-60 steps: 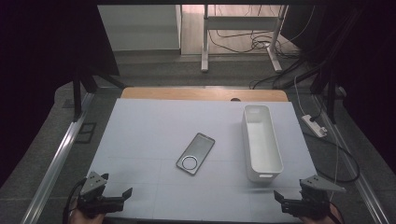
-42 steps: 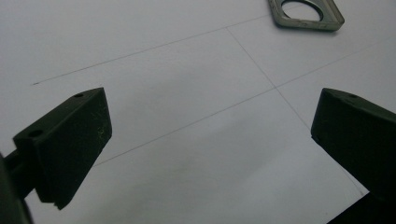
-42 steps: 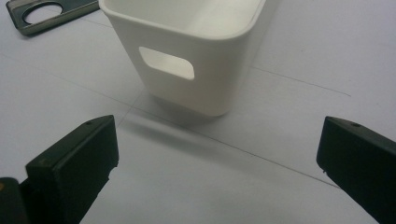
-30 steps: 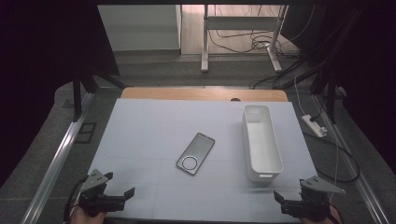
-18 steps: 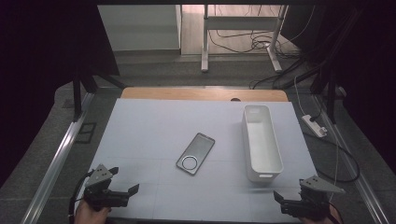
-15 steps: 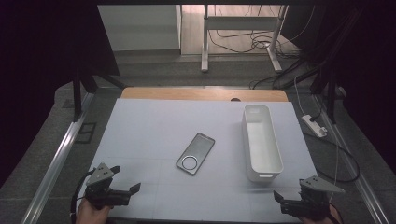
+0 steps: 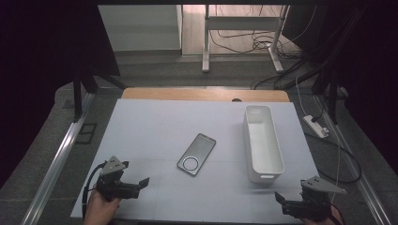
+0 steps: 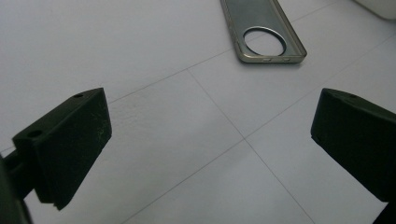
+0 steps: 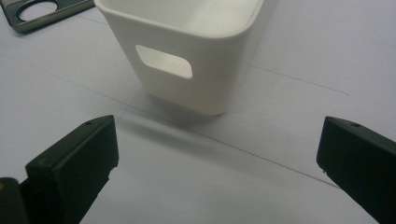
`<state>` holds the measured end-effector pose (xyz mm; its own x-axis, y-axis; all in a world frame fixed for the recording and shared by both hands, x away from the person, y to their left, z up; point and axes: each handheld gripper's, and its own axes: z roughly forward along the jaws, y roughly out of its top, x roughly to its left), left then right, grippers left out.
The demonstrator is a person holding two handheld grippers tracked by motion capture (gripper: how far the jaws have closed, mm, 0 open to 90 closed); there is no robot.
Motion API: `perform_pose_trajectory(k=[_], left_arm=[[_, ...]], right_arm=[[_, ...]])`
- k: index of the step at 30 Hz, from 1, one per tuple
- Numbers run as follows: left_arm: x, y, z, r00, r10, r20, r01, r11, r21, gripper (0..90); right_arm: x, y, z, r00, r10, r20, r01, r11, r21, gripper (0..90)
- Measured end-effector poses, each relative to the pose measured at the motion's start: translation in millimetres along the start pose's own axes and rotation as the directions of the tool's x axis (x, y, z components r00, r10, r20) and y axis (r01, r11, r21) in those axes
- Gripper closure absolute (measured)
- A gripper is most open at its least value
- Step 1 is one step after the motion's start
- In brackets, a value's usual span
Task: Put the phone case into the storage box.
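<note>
Left hand-held gripper (image 7: 141,183) low over the near left part of the white desk (image 7: 155,122), held in a hand (image 7: 101,208) at the bottom edge of the high view, black jaws spread wide with nothing between them, aimed toward the middle of the desk. In the left gripper view, same jaws apart at either side of the frame, bare desk surface with thin seam lines between them, and beyond them the case (image 8: 261,30). Case (image 7: 196,153) flat near the centre of the desk, dark and metallic-looking, with a round ring opening at its near end, lying at a slant, well apart from both grippers and touching nothing else. Bin (image 7: 262,140) just to the right of the case, long, white, open-topped, running away from the person, a cut-out handle in its near end wall. Right hand-held gripper (image 7: 280,199) at the near right corner of the desk, close in front of the bin's near end but not touching it, jaws likewise spread and holding nothing. In the right gripper view, bin (image 9: 187,51) straight ahead between the open jaws, its shadow on the desk in front, a corner of the case (image 9: 42,11) at upper left.
</note>
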<state>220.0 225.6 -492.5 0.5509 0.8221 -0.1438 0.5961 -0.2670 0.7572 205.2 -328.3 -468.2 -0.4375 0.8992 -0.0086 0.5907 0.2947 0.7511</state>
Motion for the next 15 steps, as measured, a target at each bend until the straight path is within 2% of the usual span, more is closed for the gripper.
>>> perform_pose_trajectory(k=[12,15], left_arm=[[0.0,13.4,15.7,0.9992,0.006,0.040,-0.007,0.9994,0.033,0.0],[-0.6,18.5,20.5,0.9989,0.018,0.043,-0.020,0.9991,0.038,0.0]], right_arm=[[0.0,0.1,0.1,1.0000,-0.001,-0.002,0.001,1.000,0.002,0.0],[0.2,0.2,0.1,1.0000,-0.002,0.001,0.002,1.000,0.003,0.0]])
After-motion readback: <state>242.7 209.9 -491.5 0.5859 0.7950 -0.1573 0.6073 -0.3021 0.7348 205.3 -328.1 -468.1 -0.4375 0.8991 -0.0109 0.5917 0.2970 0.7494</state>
